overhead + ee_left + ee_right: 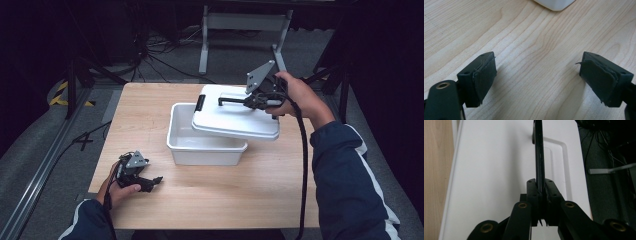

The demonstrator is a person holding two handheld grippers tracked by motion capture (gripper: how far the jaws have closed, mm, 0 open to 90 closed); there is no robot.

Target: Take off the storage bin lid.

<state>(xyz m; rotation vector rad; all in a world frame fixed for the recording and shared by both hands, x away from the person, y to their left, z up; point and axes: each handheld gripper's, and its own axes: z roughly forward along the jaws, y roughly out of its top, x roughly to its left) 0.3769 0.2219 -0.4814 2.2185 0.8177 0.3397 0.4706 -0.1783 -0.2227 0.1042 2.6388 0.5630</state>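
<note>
Near the desk's [210, 200] front-left corner, the left gripper [156, 180] rests on the wood, its fingers [484, 75] spread wide and holding nothing, with bare wood around them. Farther back, the right gripper [248, 102] has its fingers [532, 192] clamped on the black handle [539, 152] of the white lid [235, 117], which sits tilted and askew over the white bin [200, 145], overhanging the bin's right edge.
</note>
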